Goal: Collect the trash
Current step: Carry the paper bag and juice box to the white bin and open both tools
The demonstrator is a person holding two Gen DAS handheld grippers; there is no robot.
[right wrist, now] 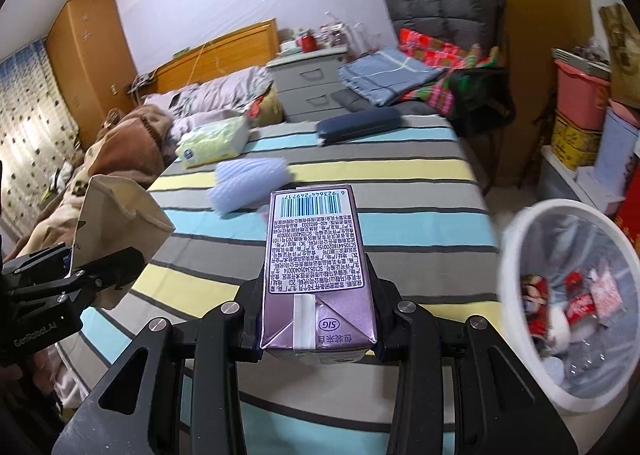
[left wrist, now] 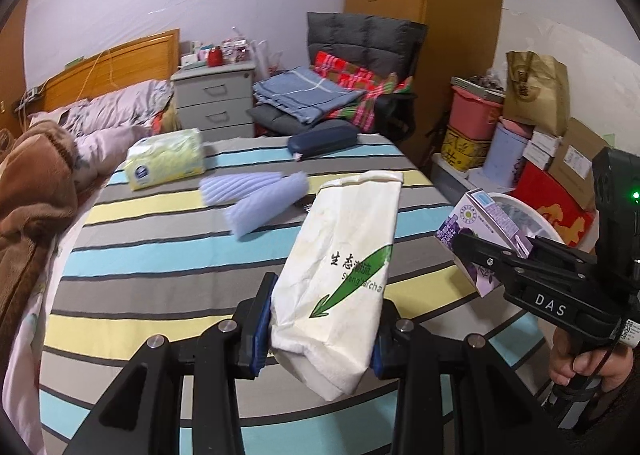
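My left gripper [left wrist: 320, 331] is shut on a white paper bag [left wrist: 344, 267] with a green arrow and holds it above the striped bed [left wrist: 160, 255]. The bag also shows in the right wrist view [right wrist: 116, 223]. My right gripper [right wrist: 318, 319] is shut on a purple drink carton [right wrist: 316, 255] held over the bed's right side. The carton also shows in the left wrist view [left wrist: 480, 227]. A white trash bin [right wrist: 568, 295] with a clear liner and some red wrappers stands on the floor to the right of the bed, and its rim shows in the left wrist view [left wrist: 528, 215].
On the bed lie two pale blue ribbed objects [left wrist: 256, 199], a yellow tissue pack [left wrist: 164, 159] and a dark blue case [left wrist: 322, 139]. Bedding is piled at the left. A grey nightstand [left wrist: 214, 99], a chair with folded blankets [left wrist: 336, 95] and stacked boxes [left wrist: 540, 159] stand beyond.
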